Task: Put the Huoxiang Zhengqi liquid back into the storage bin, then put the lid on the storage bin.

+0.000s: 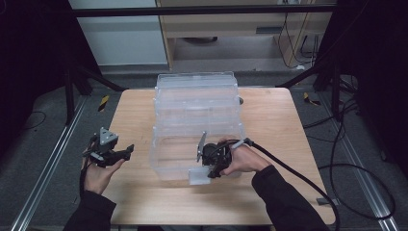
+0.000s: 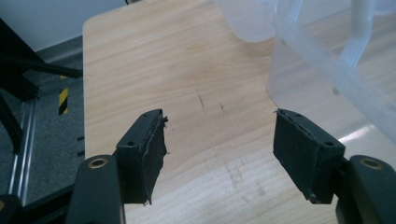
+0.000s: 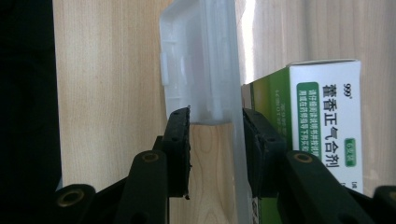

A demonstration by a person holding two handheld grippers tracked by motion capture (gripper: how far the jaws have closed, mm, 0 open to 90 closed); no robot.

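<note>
Where the right claw's own view looks along its jaws, a white and green medicine box point(image 3: 322, 135) stands just behind the clear wall of a plastic bin, and its label can be read: "999" at the top corner, then the large green characters "藿香正气合剂", with a small green tag reading "6支装" lower down; the finer print on the green side is too small to make out. The right claw point(image 3: 215, 140) straddles the front wall of the clear plastic bin point(image 1: 173, 154), one jaw on the outside and the other on the inside next to the box, with a frosted latch tab point(image 3: 201, 60) rising between and beyond the jaw tips; the jaws stand narrowly apart, and whether they press on the wall cannot be told. Seen from the high view, that claw point(image 1: 210, 169) sits at the bin's near edge, held by the person's right hand point(image 1: 243, 159), and the frosted tab point(image 1: 198, 176) hangs at the rim just beside it. The bin, a stack of clear tiers, stands in the middle of the wooden worktop point(image 1: 279, 125). Well apart at the worktop's left edge, the left claw point(image 1: 128, 150) is held in the left hand point(image 1: 98, 175), its jaws wide open and holding nothing, with bare wood point(image 2: 187, 70) between the pads point(image 2: 154, 154) and the bin's corner point(image 2: 317, 60) off to one side.
</note>
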